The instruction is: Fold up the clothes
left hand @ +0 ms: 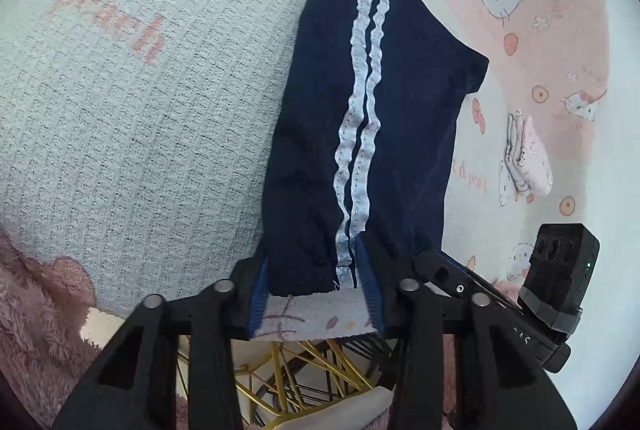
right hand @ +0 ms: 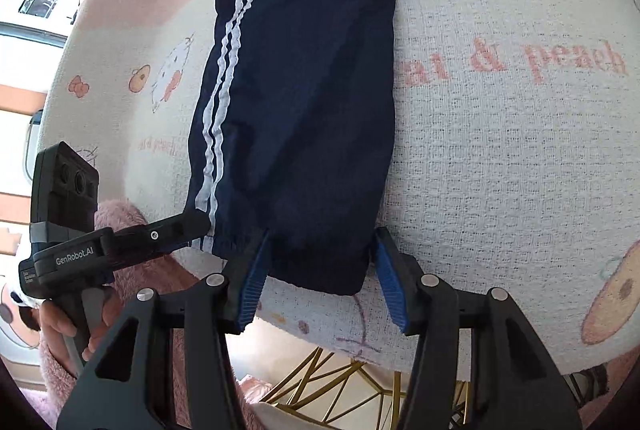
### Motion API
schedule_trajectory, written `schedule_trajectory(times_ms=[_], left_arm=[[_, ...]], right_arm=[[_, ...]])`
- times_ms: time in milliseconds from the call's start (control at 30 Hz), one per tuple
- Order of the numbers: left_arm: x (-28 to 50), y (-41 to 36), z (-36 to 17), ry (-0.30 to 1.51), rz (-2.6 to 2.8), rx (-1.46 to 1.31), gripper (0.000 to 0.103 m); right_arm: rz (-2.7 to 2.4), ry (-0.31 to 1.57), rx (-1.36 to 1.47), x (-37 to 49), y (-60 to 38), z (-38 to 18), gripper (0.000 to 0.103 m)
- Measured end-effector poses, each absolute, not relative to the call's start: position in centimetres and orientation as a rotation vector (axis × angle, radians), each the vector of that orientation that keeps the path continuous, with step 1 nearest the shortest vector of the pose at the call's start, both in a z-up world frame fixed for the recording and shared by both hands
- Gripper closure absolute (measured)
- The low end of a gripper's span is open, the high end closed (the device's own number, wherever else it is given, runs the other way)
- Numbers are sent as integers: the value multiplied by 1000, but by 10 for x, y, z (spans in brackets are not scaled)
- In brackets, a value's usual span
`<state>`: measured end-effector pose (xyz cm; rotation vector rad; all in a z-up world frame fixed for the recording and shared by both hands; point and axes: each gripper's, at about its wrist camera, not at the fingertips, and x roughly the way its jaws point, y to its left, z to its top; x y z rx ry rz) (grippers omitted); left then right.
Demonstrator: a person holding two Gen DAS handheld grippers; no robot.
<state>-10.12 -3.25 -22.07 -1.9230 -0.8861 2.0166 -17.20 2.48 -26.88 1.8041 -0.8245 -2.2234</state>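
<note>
Both grippers straddle the near hem of the navy shorts with two white side stripes, lying flat at frame centre on the waffle-weave cartoon-print blanket.

Left gripper and right gripper stand spread, pinching nothing; each should likely bite both layers evenly before lifting. Only the right view shows the person's hand at lower left.
</note>
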Motion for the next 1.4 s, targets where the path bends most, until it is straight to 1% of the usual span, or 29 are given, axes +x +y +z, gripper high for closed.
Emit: schedule_trajectory(times_ms=[33,67,133,200,267,300,333,367,433,467,500,633,733,800,967,1200,1333,1400], left_arm=[[-110,-19,-227,-908,2008,-1908,81],[-116,-9,-231,-929,2000,-1890,85],[-114,-7,-228,-913,2013,-1884,85],[-111,-8,-226,-891,2025,-1893,85],[-111,-10,-231,-900,2023,-1911,76],[-111,-12,-233,-906,2022,-1919,76],[-110,-13,-235,-912,2020,-1927,76],[-111,-13,-234,-908,2022,-1926,79],[-109,-11,-225,-872,2052,-1901,85],[-109,-11,-220,-863,2063,-1891,86],[-108,-10,-215,-863,2069,-1884,86],[-92,-12,-196,-911,2046,-1849,86],[-80,-12,-193,-927,2020,-1860,86],[-75,-11,-199,-931,2004,-1890,86],[-67,-8,-209,-930,1974,-1952,86],[-82,-16,-190,-869,1953,-1892,85],[-106,-24,-183,-861,1909,-1890,85],[-123,-26,-179,-855,1903,-1876,85]], right_arm=[[-2235,-810,1806,-174,21,-271,69],[-2229,-795,1809,-174,18,-270,75],[-2232,-804,1788,-169,17,-267,82],[-2231,-819,1770,-165,16,-264,82],[-2216,-848,1796,-166,16,-270,70],[-2205,-864,1811,-167,15,-275,64],[-2211,-877,1790,-167,15,-275,61],[-2218,-861,1788,-167,13,-274,62],[-2252,-764,1802,-167,6,-268,83],[-2255,-753,1796,-165,3,-265,84],[-2254,-771,1784,-161,3,-260,89],[-2254,-806,1744,-143,6,-237,90],[-2233,-841,1736,-129,12,-228,90],[-2206,-856,1761,-117,12,-229,90],[-2154,-803,1845,-102,8,-241,90],[-2145,-877,1796,-120,17,-227,90],[-2101,-992,1737,-134,38,-214,90],[-2115,-1015,1714,-151,46,-209,89]])
